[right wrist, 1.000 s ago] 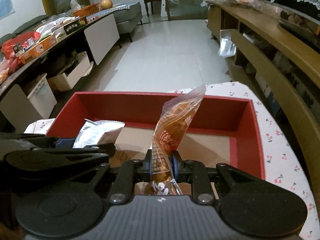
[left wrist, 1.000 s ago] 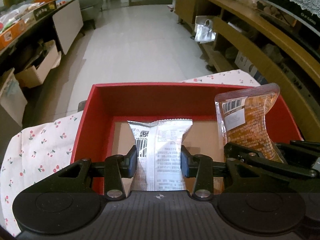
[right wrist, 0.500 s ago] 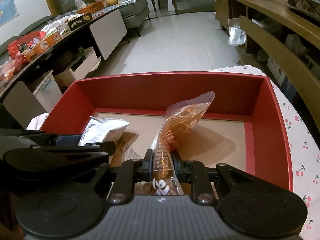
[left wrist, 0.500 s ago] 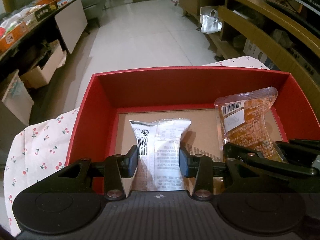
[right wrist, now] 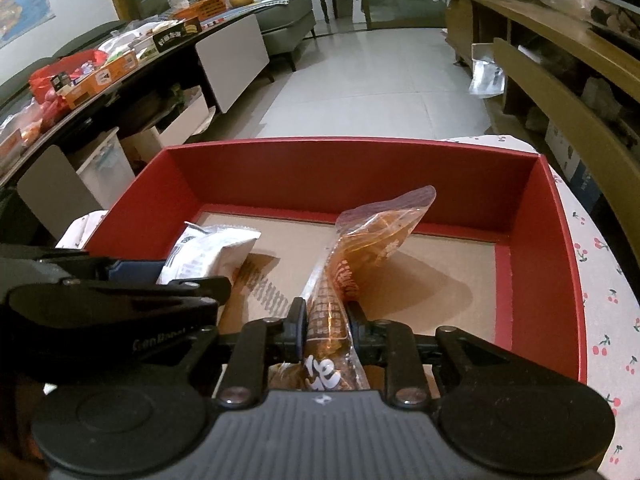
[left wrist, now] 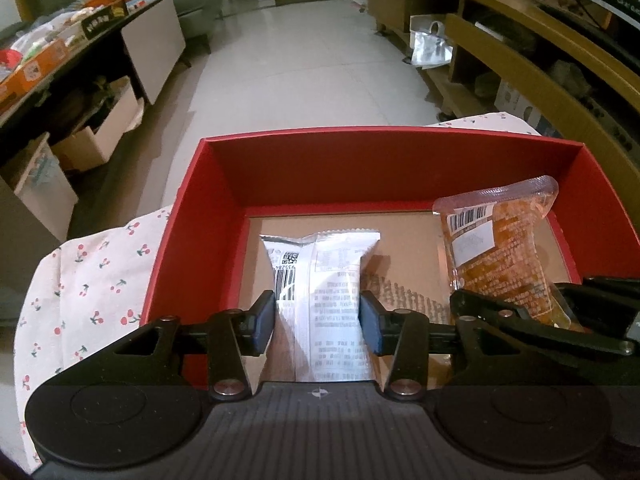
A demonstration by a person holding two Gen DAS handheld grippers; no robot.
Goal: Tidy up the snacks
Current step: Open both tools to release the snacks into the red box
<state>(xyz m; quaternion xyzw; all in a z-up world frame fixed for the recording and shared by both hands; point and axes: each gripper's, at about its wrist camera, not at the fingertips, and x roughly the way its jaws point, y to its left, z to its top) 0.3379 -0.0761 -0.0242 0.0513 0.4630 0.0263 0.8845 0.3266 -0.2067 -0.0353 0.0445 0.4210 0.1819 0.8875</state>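
Note:
A red box (left wrist: 280, 172) with a brown cardboard floor (left wrist: 400, 240) stands on a cherry-print cloth (left wrist: 92, 264). My left gripper (left wrist: 318, 322) is shut on a white snack packet (left wrist: 324, 280) and holds it low inside the box on the left. My right gripper (right wrist: 325, 326) is shut on an orange snack packet (right wrist: 360, 248) and holds it upright inside the box, to the right of the white packet (right wrist: 208, 252). The orange packet also shows in the left wrist view (left wrist: 496, 248). The red box shows in the right wrist view (right wrist: 540, 248) too.
The cloth (right wrist: 600, 280) covers the table around the box. A long dark counter (right wrist: 120, 72) with boxes and snacks runs along the left. Wooden shelving (right wrist: 560, 80) runs along the right. Tiled floor (left wrist: 304, 64) lies beyond the box.
Both grippers have moved forward and down over the box, each still holding its packet. The packets now sit lower, near the box floor.

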